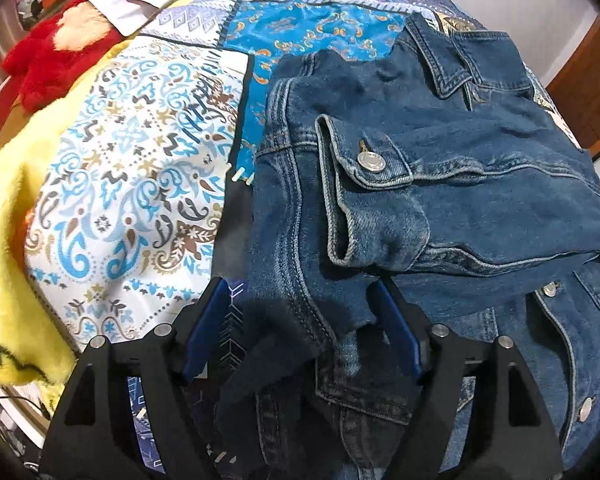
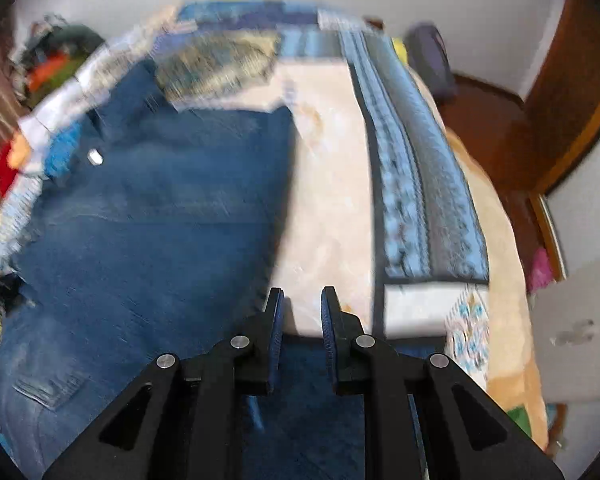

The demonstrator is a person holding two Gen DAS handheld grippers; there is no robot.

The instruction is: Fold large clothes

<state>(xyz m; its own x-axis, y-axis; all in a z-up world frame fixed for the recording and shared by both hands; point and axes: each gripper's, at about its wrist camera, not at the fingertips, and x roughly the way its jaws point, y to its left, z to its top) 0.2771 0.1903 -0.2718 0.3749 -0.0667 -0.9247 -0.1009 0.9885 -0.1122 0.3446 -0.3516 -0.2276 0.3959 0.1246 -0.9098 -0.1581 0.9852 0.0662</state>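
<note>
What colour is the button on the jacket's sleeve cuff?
Silver metal, on the blue denim jacket cuff button; clearest in the left wrist view.

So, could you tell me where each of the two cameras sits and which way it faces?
Left wrist: on the left gripper, looking steeply down at the denim jacket on the patterned bedspread; open jaws straddle a denim edge.
Right wrist: on the right gripper, facing down, blurred; its jaws look nearly shut.
Shared: jacket, bedspread; no hand shows.
</note>
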